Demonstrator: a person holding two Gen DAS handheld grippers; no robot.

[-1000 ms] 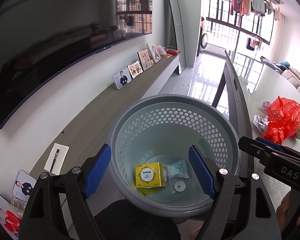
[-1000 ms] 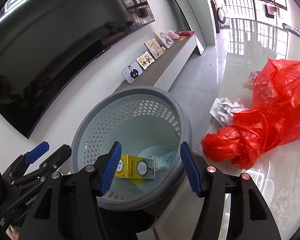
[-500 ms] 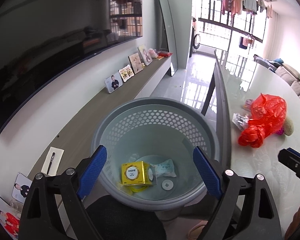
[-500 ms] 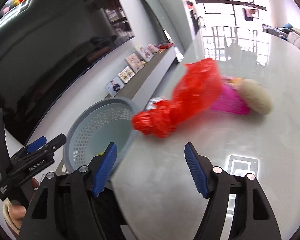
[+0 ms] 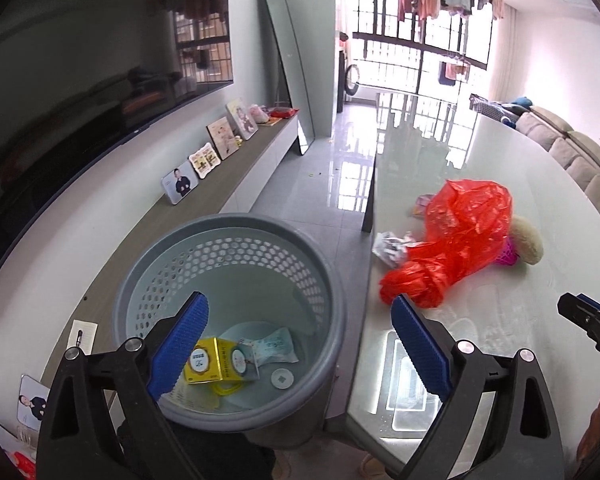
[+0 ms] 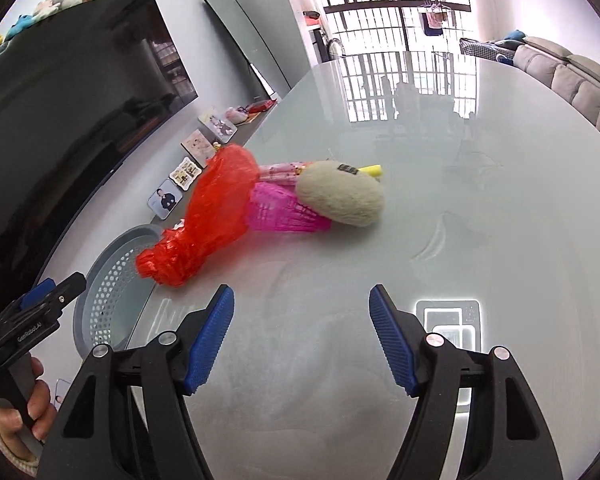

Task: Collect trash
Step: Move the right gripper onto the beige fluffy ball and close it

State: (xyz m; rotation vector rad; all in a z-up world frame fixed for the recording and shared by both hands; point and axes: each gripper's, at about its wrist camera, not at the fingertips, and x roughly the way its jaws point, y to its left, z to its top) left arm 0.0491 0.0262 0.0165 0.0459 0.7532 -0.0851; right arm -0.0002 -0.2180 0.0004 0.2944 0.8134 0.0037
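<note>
My left gripper (image 5: 300, 340) points steeply downward, its jaws opening wide with nothing between the blue pads (image 5: 178, 346). My right gripper (image 6: 302, 338) tilts down too, jaws parted and empty. My left hand (image 6: 18, 408) grips its handle.

- The left gripper (image 6: 40, 312), seen at the edge of the right wrist view, carries small white lettering on its black body that reads roughly "GenRobot.AI".
- The yellow box (image 5: 208, 364) in the grey basket (image 5: 332, 280) has a round printed label, its characters too small to make out.
</note>
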